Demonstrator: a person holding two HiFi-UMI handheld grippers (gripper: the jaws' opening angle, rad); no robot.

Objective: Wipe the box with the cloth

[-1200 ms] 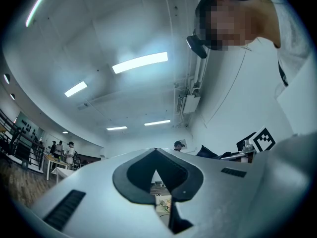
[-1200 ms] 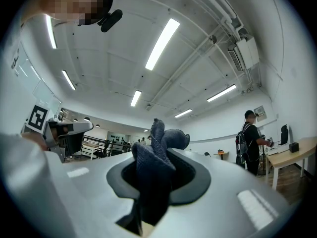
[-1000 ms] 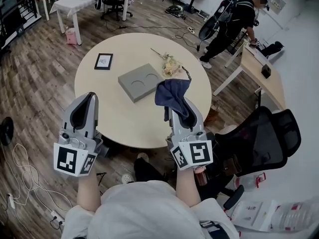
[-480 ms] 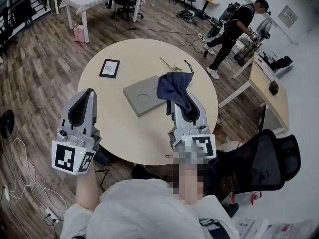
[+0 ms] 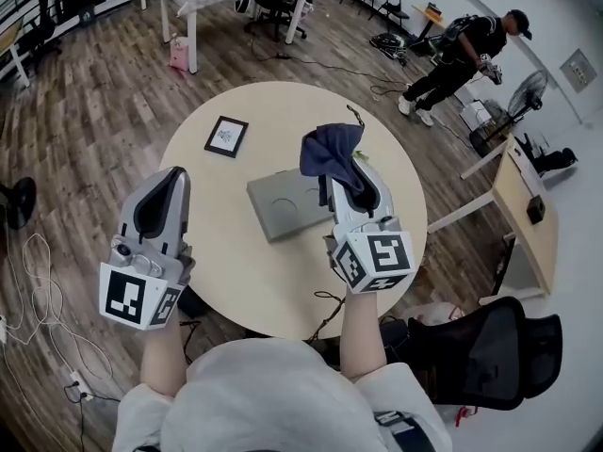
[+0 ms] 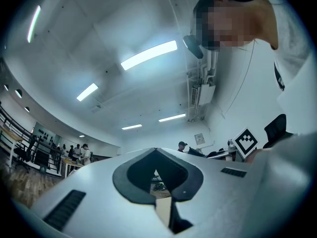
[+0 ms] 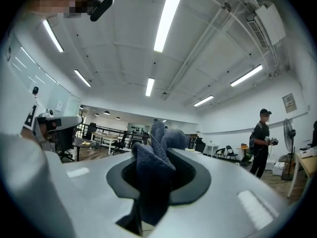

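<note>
Right gripper view shows the right gripper [image 7: 158, 182] clenched on the dark blue cloth [image 7: 153, 157], with the fabric bunched between the jaws and a fold sticking out past their tips. Seen from the head view, this gripper [image 5: 350, 179] sits just to the right of the box [image 5: 283, 205], and the cloth [image 5: 330, 151] overlaps the box's far right corner; whether it touches the box cannot be told. The flat grey box has round recesses in its top and lies near the middle of the round beige table [image 5: 236, 281]. In the left gripper view the left gripper [image 6: 157, 182] has its jaws drawn together with nothing between them. From the head view it [image 5: 158, 205] is held well to the left of the box, by the table's rim. A small black picture frame [image 5: 226, 136] lies on the table beyond the box and to its left. Far beyond the box to the right, a person in dark clothes [image 5: 462, 50] stands on the wooden floor.
</note>
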